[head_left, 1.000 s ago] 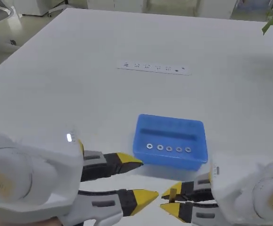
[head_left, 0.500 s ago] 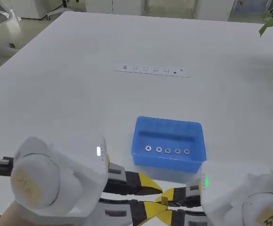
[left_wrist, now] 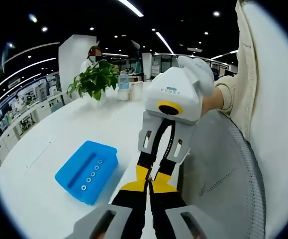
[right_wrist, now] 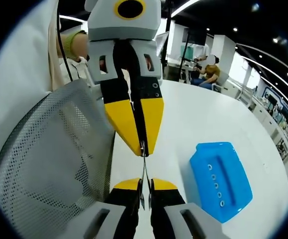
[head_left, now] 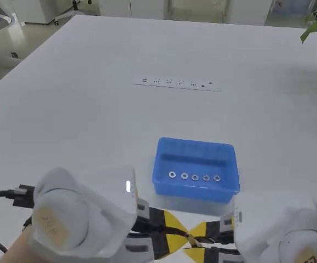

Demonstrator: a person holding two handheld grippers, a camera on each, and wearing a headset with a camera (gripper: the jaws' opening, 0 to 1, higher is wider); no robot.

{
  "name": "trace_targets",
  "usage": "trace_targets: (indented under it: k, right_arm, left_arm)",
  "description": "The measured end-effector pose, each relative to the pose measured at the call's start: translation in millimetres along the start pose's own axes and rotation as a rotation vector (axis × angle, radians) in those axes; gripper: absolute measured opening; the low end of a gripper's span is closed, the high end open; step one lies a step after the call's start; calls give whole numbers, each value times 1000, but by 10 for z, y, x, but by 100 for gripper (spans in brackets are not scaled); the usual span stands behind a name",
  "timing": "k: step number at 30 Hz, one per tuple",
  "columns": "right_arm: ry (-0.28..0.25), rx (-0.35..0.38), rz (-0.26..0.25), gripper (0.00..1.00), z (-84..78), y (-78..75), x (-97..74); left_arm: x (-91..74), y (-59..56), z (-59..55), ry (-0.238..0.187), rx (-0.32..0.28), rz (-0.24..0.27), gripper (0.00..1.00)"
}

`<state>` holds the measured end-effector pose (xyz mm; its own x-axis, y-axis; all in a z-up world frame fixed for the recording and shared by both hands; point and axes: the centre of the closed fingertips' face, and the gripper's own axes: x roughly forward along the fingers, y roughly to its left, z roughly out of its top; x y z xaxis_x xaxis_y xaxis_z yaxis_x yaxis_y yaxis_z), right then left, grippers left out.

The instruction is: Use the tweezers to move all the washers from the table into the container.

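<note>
Progress looks close to complete: five small silver metal washers (head_left: 194, 177) lie in a neat row on the floor of the shallow blue plastic container (head_left: 196, 147), which stands on the white desk (head_left: 92, 115) just ahead of both claws. Near the desk's front edge the two claws meet tip to tip. The right claw (right_wrist: 144, 183) is narrowed onto the thin steel tweezers (right_wrist: 144, 167), whose point reaches the tips of the left claw (left_wrist: 148, 183). The left claw's jaws are pressed together, though whether they pinch the tweezers' end I cannot tell. Judging by the row in the container, little or nothing is left beyond setting the tweezers aside.
</note>
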<state>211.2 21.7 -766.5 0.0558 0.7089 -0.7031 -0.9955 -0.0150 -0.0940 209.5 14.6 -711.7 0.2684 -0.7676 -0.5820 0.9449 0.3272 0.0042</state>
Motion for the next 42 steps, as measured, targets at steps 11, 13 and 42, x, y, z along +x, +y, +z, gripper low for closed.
trace_targets:
  k: [11, 13, 42]
  right_arm:
    - [31, 27, 16, 3, -169, 26, 150]
    - [34, 23, 14, 3, -187, 22, 155]
    - [61, -6, 22, 4, -225, -33, 241]
  left_arm:
    - [68, 84, -290, 135, 36, -6, 0]
    - [69, 94, -289, 138, 41, -9, 0]
    - [133, 120, -456, 251, 144, -59, 0]
